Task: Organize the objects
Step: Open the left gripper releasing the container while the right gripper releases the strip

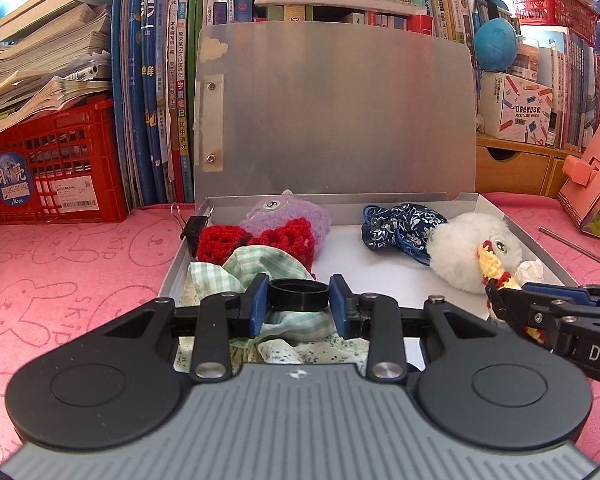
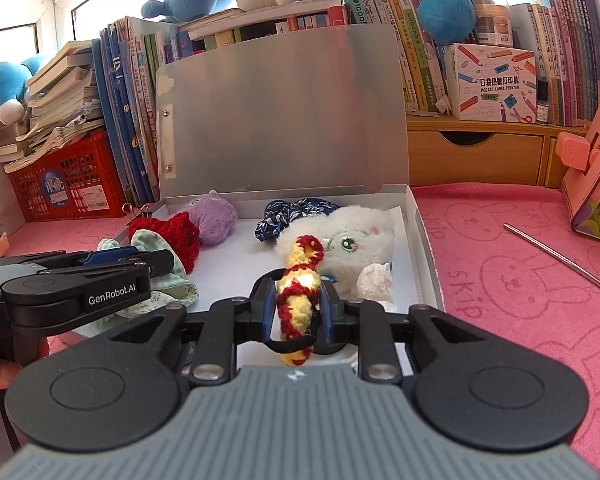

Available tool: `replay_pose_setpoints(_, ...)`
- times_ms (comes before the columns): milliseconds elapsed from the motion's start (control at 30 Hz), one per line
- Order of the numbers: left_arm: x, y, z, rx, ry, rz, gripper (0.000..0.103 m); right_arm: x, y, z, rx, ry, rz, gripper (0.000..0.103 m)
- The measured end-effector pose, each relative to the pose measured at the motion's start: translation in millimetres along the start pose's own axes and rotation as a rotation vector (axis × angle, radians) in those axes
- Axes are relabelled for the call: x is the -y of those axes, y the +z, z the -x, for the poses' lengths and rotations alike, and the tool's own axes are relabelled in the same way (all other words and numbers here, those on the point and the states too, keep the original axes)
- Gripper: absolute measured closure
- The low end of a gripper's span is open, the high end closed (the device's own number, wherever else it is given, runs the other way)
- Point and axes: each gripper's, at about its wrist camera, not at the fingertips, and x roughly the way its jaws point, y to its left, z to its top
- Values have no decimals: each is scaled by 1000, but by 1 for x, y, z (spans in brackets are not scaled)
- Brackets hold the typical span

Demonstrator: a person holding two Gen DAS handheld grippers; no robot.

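- The left gripper (image 1: 299, 295) has its fingers clamped on a black ring (image 1: 297, 293), held over the green checked cloth (image 1: 236, 270) at the near left of the open grey box (image 1: 540, 240).
- The right gripper (image 2: 298, 306) has its fingers closed on a yellow-and-red crocheted piece (image 2: 298, 296), just in front of the white plush toy (image 2: 352, 240); whether the piece touches the plush is hard to tell.
- Inside the box also lie a purple plush (image 1: 284, 216), a red crochet bow (image 1: 256, 240), a blue floral pouch (image 1: 396, 226) and a crumpled tissue (image 2: 374, 278).
- A black binder clip (image 1: 194, 226) sits on the box's left wall.
- The box rests on a pink cloth (image 2: 520, 280), and a metal rod (image 2: 560, 256) lies to its right, well apart.
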Motion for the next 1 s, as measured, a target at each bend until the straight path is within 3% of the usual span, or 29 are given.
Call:
replay_pose_setpoints(300,2,0,-4,-22,-4,-3,64,5,-8,-9,-34,3,-38,75)
replay_pose_setpoints(400,3,0,-3,-24,1,-13,62,5,-10,-8,-34,-2,-44,70)
replay_pose_setpoints(500,6,0,-1,-24,-16,-19,46,5,-8,-4,-20,-3,-46,55)
replay_pose_setpoints(567,8,0,1,-25,-29,-25,32,4,-7,-1,-9,-2,-46,52)
replay_pose_setpoints(667,12,3,5,-27,-42,-32,21,2,-4,5,9,-4,-42,47)
replay_pose_setpoints(1000,8,11,27,-24,-35,-6,20,-3,0,24,48,10,-55,34)
